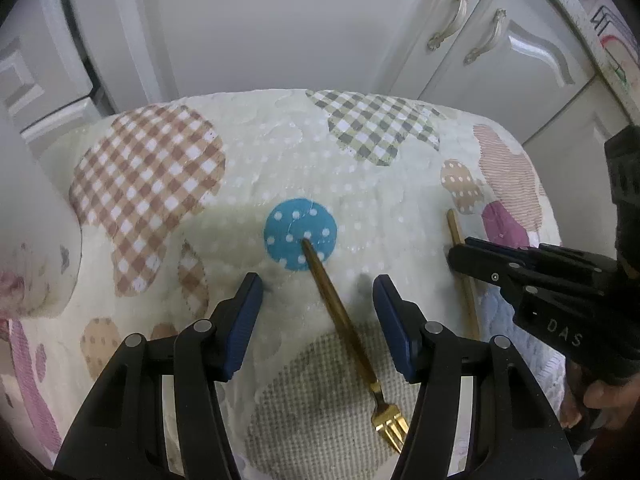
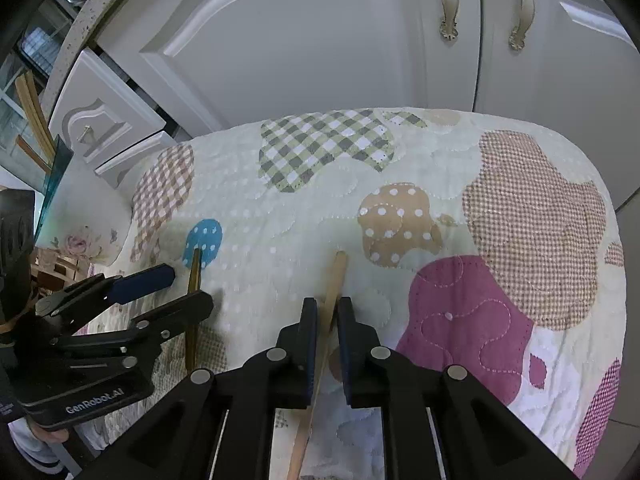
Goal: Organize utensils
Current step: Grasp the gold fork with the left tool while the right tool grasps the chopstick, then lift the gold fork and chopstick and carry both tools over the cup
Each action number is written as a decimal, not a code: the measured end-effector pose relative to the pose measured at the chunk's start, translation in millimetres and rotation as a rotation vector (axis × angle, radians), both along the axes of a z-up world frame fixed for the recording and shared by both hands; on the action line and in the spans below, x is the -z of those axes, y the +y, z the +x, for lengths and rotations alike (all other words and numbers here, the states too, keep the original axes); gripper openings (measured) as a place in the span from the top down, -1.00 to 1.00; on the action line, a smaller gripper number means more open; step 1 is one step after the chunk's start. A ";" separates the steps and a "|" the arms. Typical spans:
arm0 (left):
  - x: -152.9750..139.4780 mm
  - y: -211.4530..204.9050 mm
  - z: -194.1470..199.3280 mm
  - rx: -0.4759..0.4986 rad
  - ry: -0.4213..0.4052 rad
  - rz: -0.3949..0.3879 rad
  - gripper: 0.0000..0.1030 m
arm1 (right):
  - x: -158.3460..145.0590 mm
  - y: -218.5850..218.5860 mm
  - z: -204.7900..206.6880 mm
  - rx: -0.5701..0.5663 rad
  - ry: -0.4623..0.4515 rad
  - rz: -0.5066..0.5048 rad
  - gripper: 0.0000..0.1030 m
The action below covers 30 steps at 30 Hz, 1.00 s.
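A gold fork [image 1: 344, 320] lies on a patchwork quilt [image 1: 168, 168], its handle end on a blue dotted patch and its tines towards me. My left gripper [image 1: 318, 292] hovers open, one blue finger on each side of the fork's handle, not touching it. In the right wrist view the fork [image 2: 195, 268] runs under the left gripper [image 2: 188, 286]. To the right lies a flat tan utensil [image 2: 339, 272], only its handle showing. My right gripper [image 2: 327, 308] is shut on that handle, pads pressed against both sides. The left wrist view shows the right gripper [image 1: 456, 256] over the tan utensil [image 1: 456, 228].
White cabinet doors with ornate handles [image 2: 448, 4] stand right behind the quilt's far edge. White drawers [image 2: 104, 120] are at the back left. A white floral-patterned object [image 1: 36, 260] sits at the quilt's left edge. A person's hand [image 1: 600, 400] holds the right gripper.
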State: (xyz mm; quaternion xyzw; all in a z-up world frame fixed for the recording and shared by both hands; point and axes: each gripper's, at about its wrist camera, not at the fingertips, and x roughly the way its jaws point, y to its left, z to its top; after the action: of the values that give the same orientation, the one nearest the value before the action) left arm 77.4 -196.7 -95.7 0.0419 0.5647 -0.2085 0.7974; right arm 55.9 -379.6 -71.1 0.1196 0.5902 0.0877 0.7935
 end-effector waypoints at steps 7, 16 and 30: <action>1.6 -4.7 -0.5 0.047 -0.046 -0.004 0.77 | 0.1 6.8 2.8 -0.021 -0.033 -0.001 0.86; -39.5 37.4 -14.9 0.038 -0.082 -0.152 0.89 | -48.3 3.5 -8.7 -0.002 -0.139 0.103 0.89; -84.7 73.1 -54.3 0.018 -0.173 -0.209 0.89 | -47.0 32.6 -14.6 -0.057 -0.051 -0.028 0.40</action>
State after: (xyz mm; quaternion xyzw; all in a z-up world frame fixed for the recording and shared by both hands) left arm 23.1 -123.6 -11.0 -0.0187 0.4687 -0.2690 0.8412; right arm 41.3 -347.0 -24.1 0.0892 0.5740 0.1053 0.8071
